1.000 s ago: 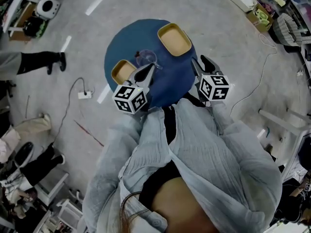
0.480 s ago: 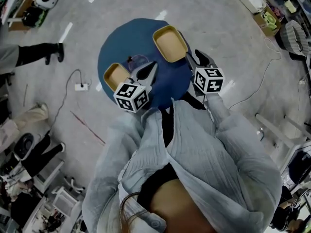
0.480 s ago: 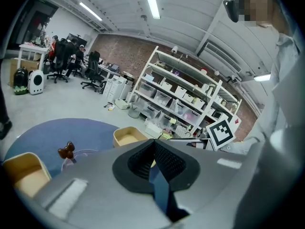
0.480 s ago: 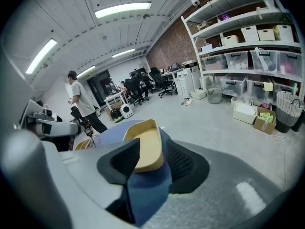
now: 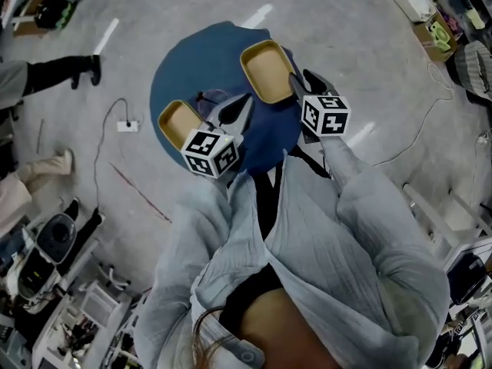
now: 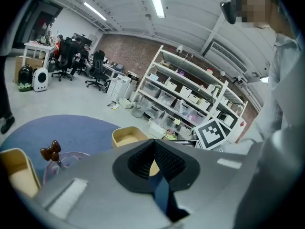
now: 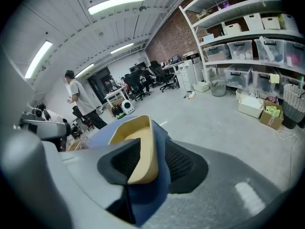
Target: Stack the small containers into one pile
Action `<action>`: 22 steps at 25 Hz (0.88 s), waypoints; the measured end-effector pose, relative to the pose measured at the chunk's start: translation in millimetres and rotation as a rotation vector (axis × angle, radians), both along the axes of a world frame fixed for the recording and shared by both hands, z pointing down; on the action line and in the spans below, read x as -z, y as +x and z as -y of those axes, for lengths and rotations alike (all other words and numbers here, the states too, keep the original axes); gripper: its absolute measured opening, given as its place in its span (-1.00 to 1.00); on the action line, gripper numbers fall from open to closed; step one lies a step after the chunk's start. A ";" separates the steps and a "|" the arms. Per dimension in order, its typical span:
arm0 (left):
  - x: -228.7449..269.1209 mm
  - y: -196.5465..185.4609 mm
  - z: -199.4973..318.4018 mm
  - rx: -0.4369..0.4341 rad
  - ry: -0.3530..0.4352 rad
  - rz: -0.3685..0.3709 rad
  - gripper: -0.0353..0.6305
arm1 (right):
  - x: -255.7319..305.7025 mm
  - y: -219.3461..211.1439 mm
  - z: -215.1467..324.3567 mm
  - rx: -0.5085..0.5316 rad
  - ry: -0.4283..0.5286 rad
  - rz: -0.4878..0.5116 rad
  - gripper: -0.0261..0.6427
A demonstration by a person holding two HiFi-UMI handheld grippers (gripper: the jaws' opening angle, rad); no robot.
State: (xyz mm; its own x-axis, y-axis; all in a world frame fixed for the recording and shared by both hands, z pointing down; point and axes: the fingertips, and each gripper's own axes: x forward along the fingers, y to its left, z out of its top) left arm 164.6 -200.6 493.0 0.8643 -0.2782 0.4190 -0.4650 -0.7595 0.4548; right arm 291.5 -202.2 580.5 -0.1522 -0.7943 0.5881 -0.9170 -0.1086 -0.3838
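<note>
Ceiling strip lights (image 7: 116, 3) are glaring overhead; the head view is looking dim, and both gripper views are bending and darkening at their edges.

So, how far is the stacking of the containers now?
Nothing is stacked yet: the larger tan container and the smaller tan container sit apart on the blue table. In hand: the right gripper has its jaws around the larger container's wall, not clearly pressing. The left gripper, jaws together, holds nothing. Still to do: lift one into the other.
</note>
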 end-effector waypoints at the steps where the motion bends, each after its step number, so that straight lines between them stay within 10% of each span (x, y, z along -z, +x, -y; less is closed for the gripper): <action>1: -1.0 0.9 0.4 0.004 -0.001 0.000 -0.86 | -3.1 -1.4 1.6 0.006 -0.006 0.001 -0.44; 10: -6.2 5.2 11.4 0.030 -0.008 0.000 -0.85 | -20.0 -4.1 11.9 0.030 -0.070 -0.029 -0.85; 22: -3.8 4.5 9.2 0.039 -0.004 -0.008 -0.86 | -19.4 -7.5 8.7 0.027 -0.080 -0.045 -0.85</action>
